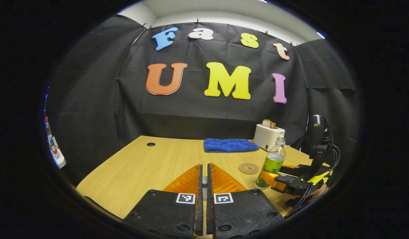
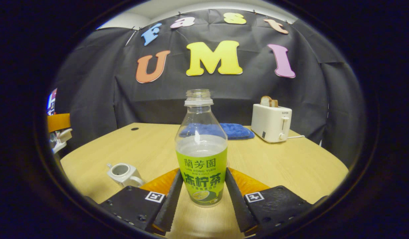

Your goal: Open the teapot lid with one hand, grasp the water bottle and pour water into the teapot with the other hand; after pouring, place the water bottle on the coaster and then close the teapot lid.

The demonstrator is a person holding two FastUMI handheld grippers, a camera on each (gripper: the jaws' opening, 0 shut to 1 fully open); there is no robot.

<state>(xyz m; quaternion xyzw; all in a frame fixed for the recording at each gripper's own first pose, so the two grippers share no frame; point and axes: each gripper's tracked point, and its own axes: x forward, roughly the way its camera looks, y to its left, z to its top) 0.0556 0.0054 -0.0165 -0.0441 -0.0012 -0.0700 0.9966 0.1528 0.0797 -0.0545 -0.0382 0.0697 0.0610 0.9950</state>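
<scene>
- While the right claw [image 2: 201, 196] sits low over the counter [image 2: 290, 166], its fingers are spread with the water bottle [image 2: 201, 156] standing upright between them. Honestly can't tell if both fingers actually press on it.
- Bottle has no cap on and is roughly half full.
- Teapot [image 2: 124, 174] sits on the counter off to the left of that claw, lid off, its top opening showing.
- Left claw [image 1: 204, 186] is clenched, fingers nearly together, and I can't make out anything pinched in there.
- From the left gripper view, the coaster [image 1: 248, 168] lies flat just left of the bottle [image 1: 271, 162].
- Further back: a blue cloth [image 1: 229, 145] and a white toaster [image 1: 268, 136] with bread in it.
</scene>
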